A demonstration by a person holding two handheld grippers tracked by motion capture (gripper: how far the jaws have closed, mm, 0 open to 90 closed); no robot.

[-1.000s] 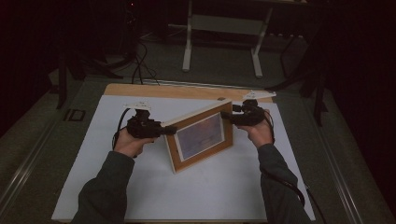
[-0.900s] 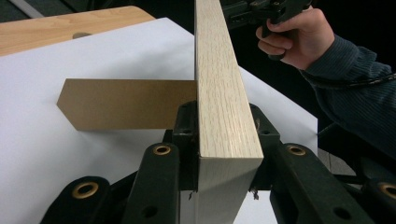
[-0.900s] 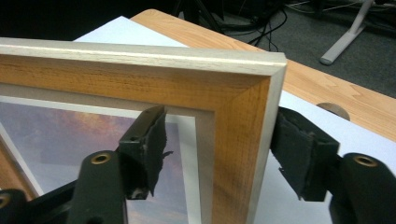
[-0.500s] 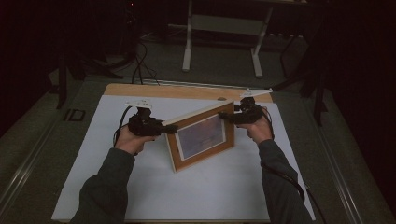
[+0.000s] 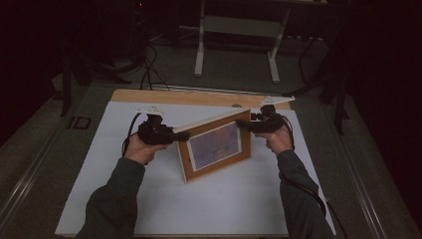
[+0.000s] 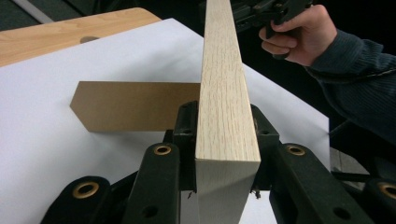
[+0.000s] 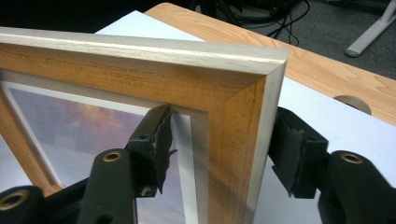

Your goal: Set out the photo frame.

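Two hand-held grippers are engaged on one picture frame [image 5: 215, 146], which is the landmark for all positions below.

1. Nearest to me, my forearms enter from the near edge of the surface [image 5: 164, 204], which is covered by a white sheet.
2. The frame stands tilted on that sheet, resting on its lower near corner. Its picture side faces me. Its top edge runs upward from my left to my right.
3. My left hand-held gripper [image 5: 171, 136] is clamped on the frame's upper left corner. In the left gripper view, both black jaws press against the two faces of the pale top rail [image 6: 226, 93], one on each side.
4. My right hand-held gripper [image 5: 245, 124] is clamped on the frame's upper right corner. In the right gripper view, one jaw bears on the front near the white mat, and the other bears on the back, with the side rail [image 7: 236, 149] between them.
5. Behind the frame, a brown stand flap [image 6: 133, 112] projects from its back and hangs over the white sheet.
6. Beyond the frame, a strip of bare wood [image 5: 199, 97] borders the far edge of the surface.
7. Farther still, past the surface, a white metal stand [image 5: 236, 30] and loose cables [image 5: 147, 69] sit on the floor.
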